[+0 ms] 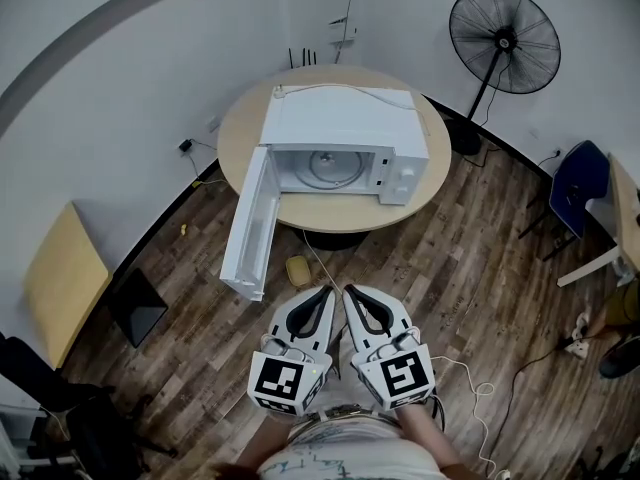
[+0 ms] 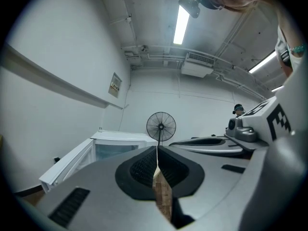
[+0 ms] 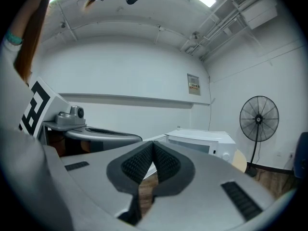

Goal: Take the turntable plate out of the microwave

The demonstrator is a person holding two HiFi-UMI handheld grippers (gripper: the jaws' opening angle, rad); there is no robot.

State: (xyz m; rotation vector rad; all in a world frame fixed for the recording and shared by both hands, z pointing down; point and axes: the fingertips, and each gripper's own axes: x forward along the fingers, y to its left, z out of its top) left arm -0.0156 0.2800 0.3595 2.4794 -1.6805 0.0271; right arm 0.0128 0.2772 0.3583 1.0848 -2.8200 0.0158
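A white microwave (image 1: 340, 143) stands on a round wooden table (image 1: 240, 138), its door (image 1: 250, 223) swung wide open to the left. Inside the cavity lies the clear glass turntable plate (image 1: 330, 166). My left gripper (image 1: 327, 292) and right gripper (image 1: 349, 292) hover side by side over the floor, well short of the table, both shut with nothing held. The left gripper view shows the microwave (image 2: 118, 146) ahead on the left beyond the shut left gripper (image 2: 157, 150). In the right gripper view the microwave (image 3: 202, 143) sits to the right of the shut right gripper (image 3: 153, 146).
A black standing fan (image 1: 503, 40) is behind the table at the right. A yellowish object (image 1: 297, 270) lies on the wooden floor by the table foot, cables (image 1: 480, 393) trail at the right. A blue chair (image 1: 575, 188) and a tan bench (image 1: 62, 283) flank the room.
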